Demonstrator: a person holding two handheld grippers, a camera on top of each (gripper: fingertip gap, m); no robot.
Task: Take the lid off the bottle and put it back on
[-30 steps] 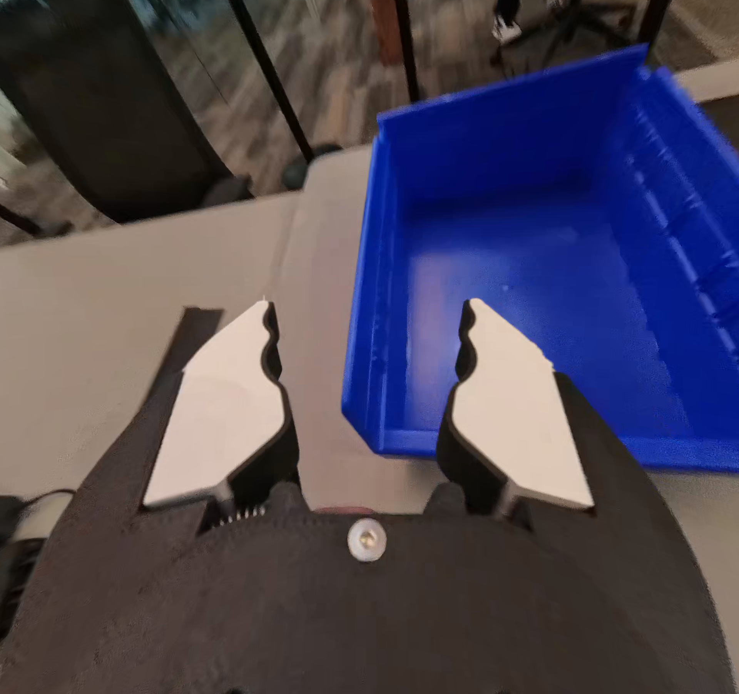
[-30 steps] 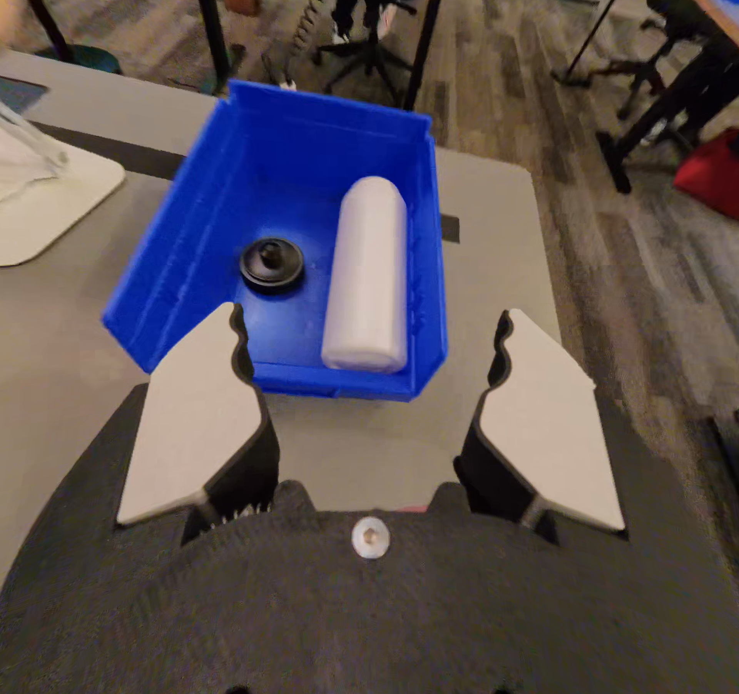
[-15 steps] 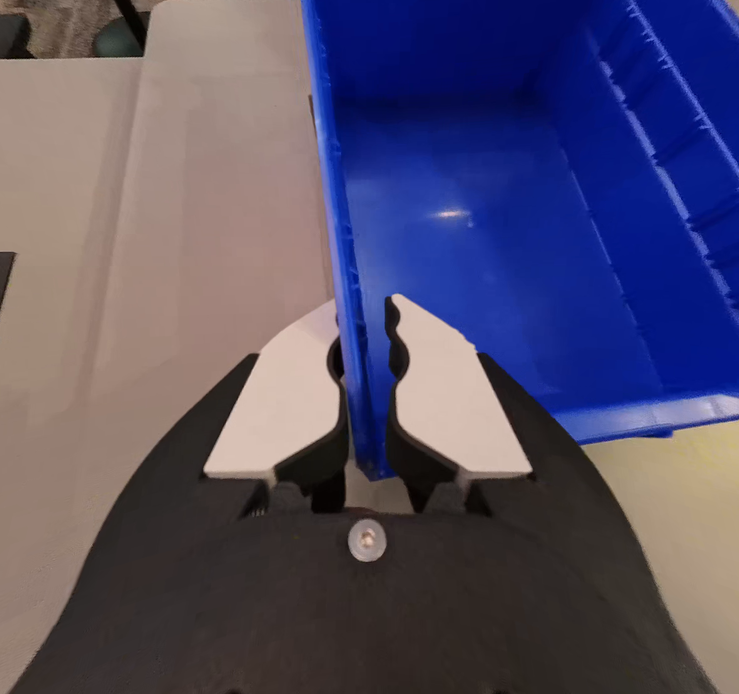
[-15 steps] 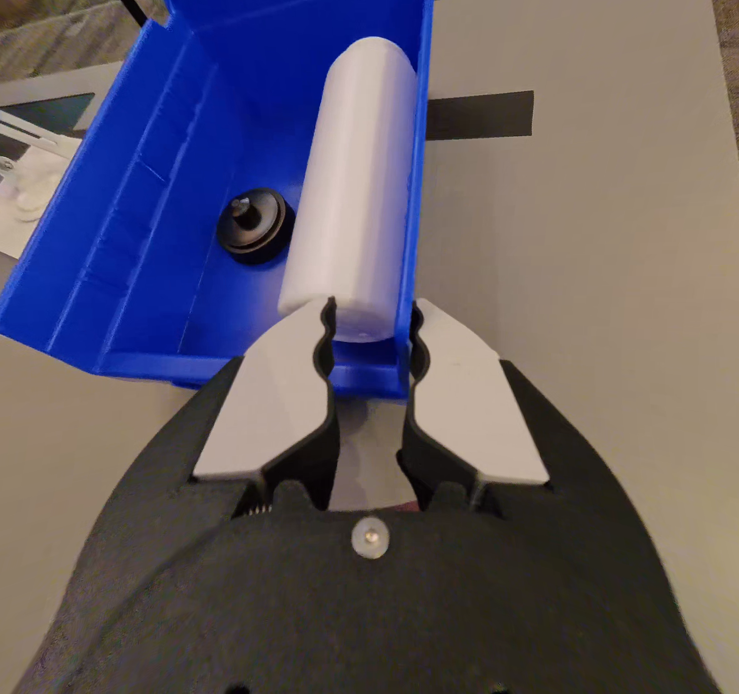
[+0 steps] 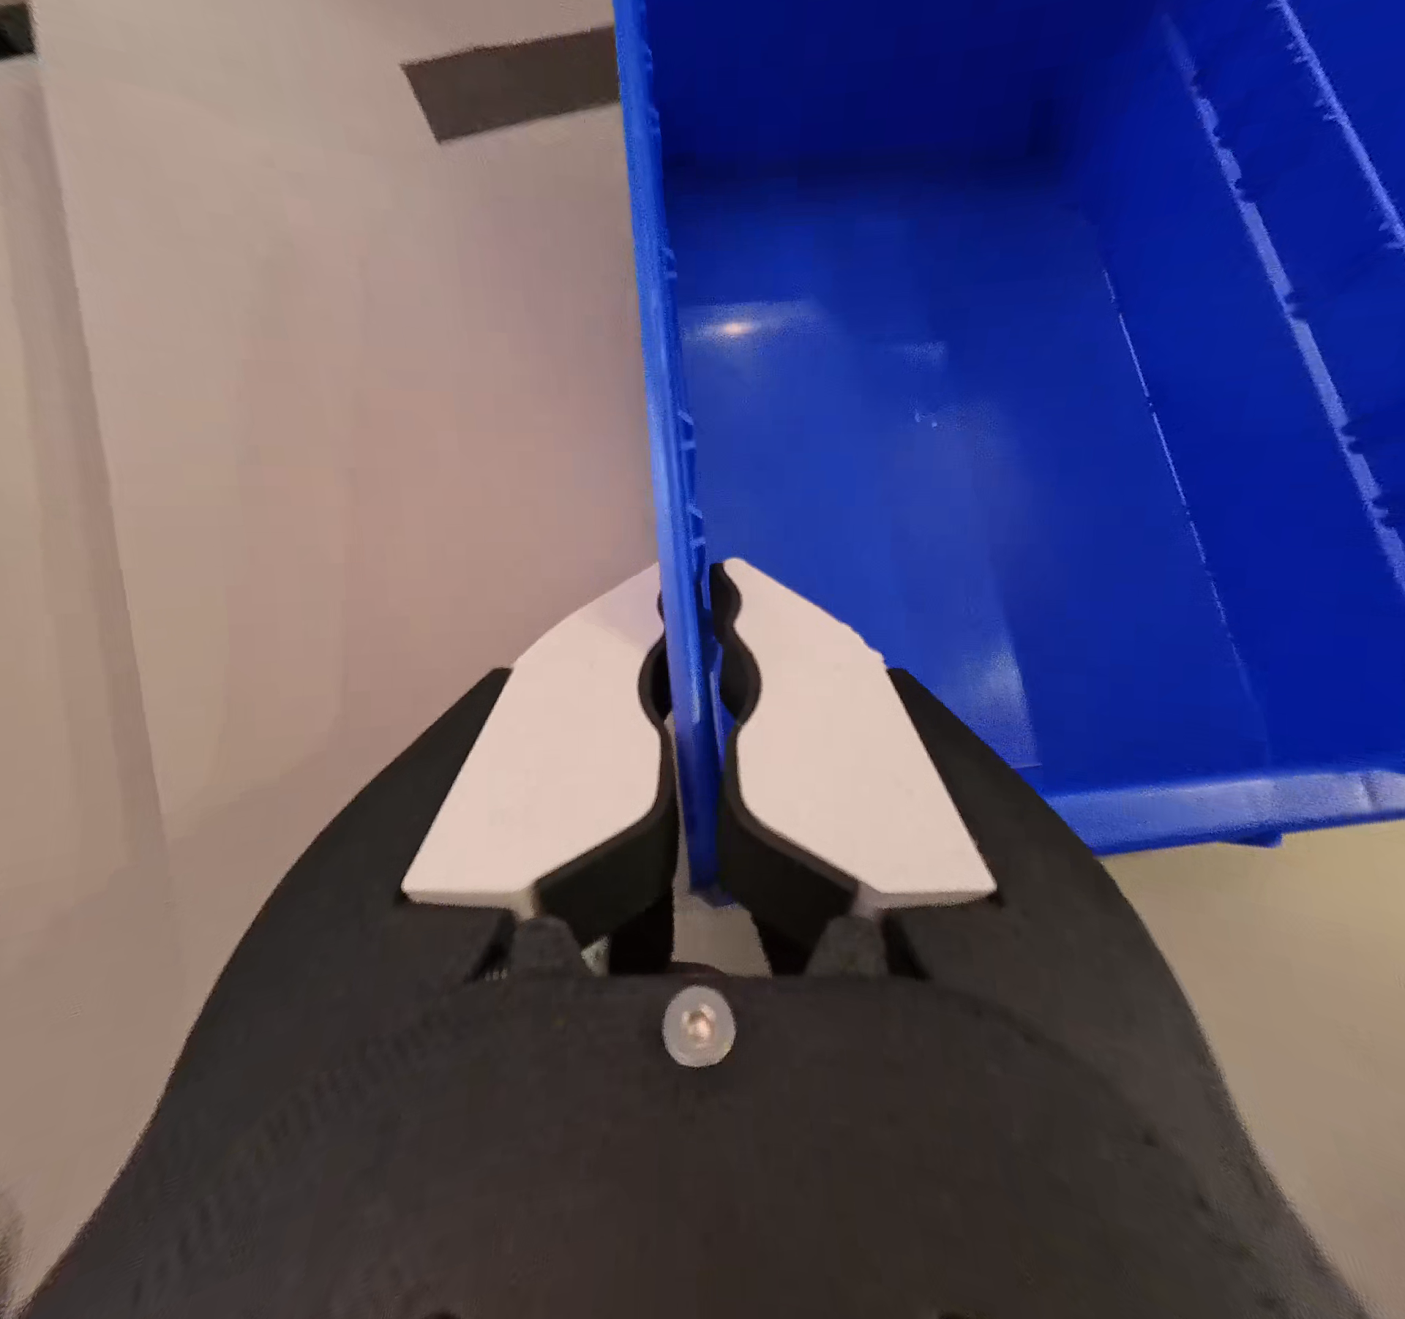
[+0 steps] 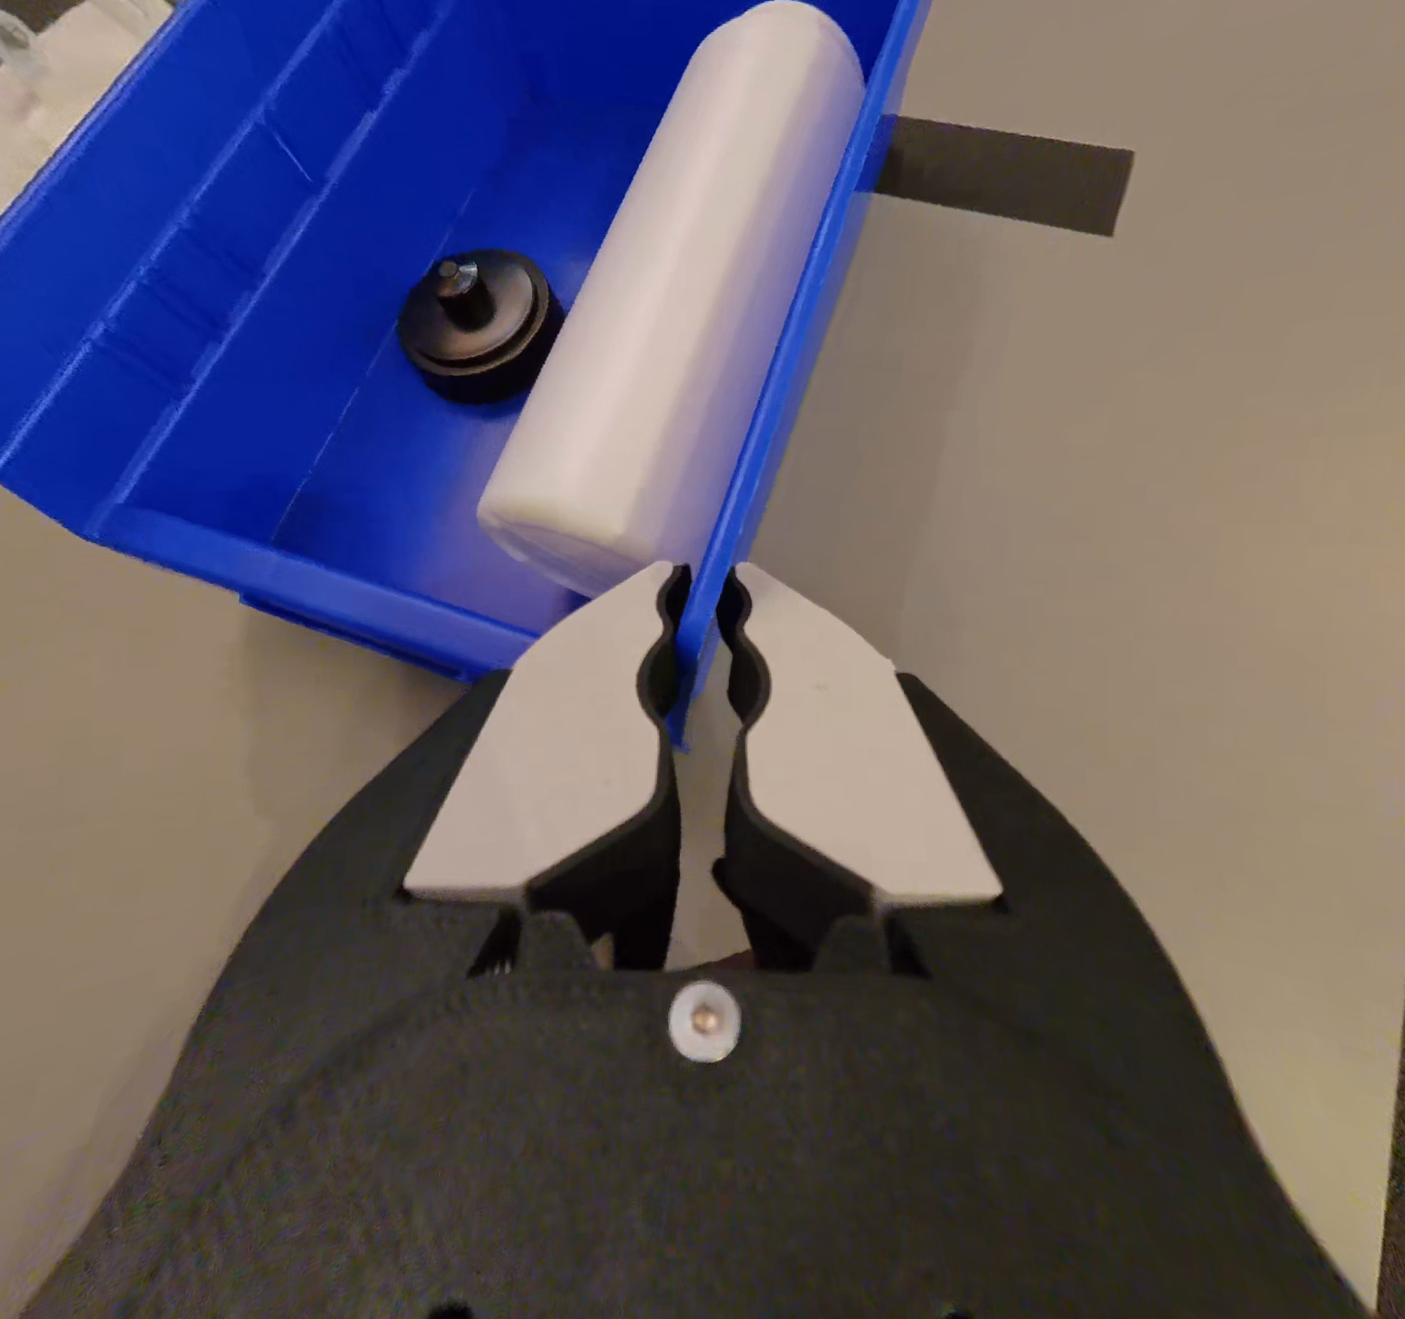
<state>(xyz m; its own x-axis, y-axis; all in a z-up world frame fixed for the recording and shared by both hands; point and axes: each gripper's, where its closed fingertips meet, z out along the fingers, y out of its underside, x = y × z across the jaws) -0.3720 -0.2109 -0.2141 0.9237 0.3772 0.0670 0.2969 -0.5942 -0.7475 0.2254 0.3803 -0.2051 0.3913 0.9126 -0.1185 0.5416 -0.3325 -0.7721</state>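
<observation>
Your left gripper (image 5: 688,583) is clamped on the blue bin's (image 5: 874,408) left wall at 12 o'clock, your right gripper (image 6: 703,583) on its right wall, with the white bottle (image 6: 669,294) lying inside against that wall and the black lid (image 6: 477,325) loose at its 9 o'clock. If you lift unevenly, the bin could tilt, letting bottle and lid roll or slide. Half a second ago both claws were only narrowing around the walls; now they pinch them.
</observation>
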